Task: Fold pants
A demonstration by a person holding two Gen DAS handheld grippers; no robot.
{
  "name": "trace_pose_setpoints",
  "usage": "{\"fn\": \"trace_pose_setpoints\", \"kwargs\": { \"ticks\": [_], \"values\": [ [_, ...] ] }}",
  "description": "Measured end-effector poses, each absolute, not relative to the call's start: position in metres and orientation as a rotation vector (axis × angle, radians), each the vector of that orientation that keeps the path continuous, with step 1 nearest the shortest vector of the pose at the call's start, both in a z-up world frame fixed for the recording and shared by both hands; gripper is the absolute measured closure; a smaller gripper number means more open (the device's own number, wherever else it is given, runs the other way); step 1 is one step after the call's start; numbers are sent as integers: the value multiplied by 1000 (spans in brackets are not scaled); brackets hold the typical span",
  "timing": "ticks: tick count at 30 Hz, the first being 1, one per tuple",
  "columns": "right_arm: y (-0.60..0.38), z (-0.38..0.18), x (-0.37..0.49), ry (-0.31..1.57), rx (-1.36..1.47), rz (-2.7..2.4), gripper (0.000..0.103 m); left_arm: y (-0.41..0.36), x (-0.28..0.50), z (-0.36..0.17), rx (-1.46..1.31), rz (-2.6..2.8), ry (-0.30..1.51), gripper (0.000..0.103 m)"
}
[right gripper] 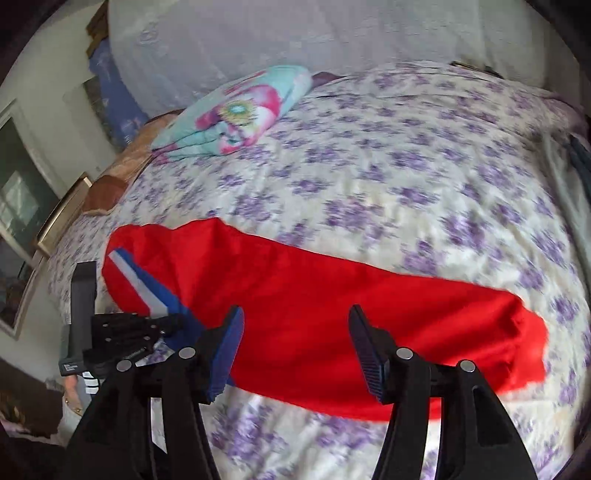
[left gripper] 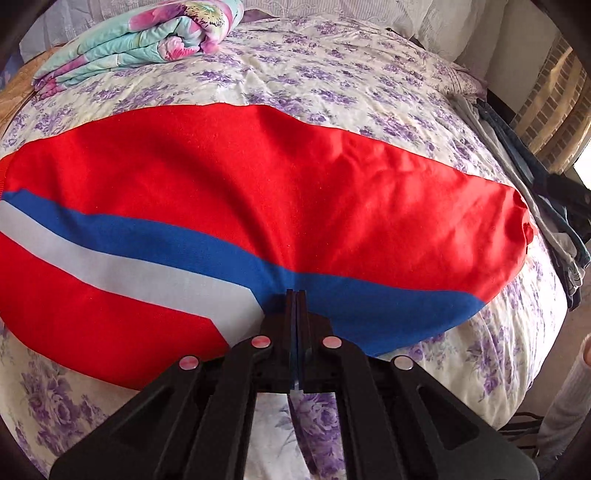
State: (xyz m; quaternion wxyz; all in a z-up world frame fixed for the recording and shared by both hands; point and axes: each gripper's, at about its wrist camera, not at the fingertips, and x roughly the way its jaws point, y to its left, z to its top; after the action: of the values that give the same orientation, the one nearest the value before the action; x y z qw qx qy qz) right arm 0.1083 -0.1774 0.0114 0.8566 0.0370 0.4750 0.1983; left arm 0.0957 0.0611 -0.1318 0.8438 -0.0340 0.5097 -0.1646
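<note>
Now the left gripper (left gripper: 296, 295) pinches the blue stripe on the near hem of the red pants (left gripper: 258, 192), spread mid-bed (left gripper: 332, 74). Right gripper (right gripper: 295, 343), jaws spread and empty, likely must grab cloth toward three o'clock before folding.

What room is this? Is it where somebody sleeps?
Most likely a bedroom. The red pants lie on a bed with a purple-flowered sheet, a folded flowery blanket sits at the far side, and pillows show at the top right of the left view.

A floral-sheeted bed (left gripper: 332, 74) carries red pants (left gripper: 258, 184) and a folded flowered quilt (left gripper: 147, 33).
</note>
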Motion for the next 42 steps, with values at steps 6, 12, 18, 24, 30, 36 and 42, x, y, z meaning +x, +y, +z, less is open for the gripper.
{"fn": "trace_pose_setpoints", "kwargs": {
  "ticks": [6,12,18,24,30,36,42],
  "values": [
    [-61,-18,205,1052,-194,629,44,65,93,-135,-113,-388,1047,103],
    [-18,-61,257,1152,-304,666,57,64,92,-135,-108,-398,1035,103],
    [-10,-87,272,1248,-241,729,89,68,98,-137,-155,-438,1052,103],
    [-10,-43,261,1088,-260,623,96,65,107,-131,-160,-405,1070,103],
    [-4,-93,287,1203,-233,583,86,60,116,-137,-159,-405,1092,103],
    [-45,-37,264,1165,-101,556,62,69,116,-128,-177,-408,1123,103],
    [-107,-15,162,1154,-102,505,29,63,141,-80,-153,-394,1076,100]
  ]
}}
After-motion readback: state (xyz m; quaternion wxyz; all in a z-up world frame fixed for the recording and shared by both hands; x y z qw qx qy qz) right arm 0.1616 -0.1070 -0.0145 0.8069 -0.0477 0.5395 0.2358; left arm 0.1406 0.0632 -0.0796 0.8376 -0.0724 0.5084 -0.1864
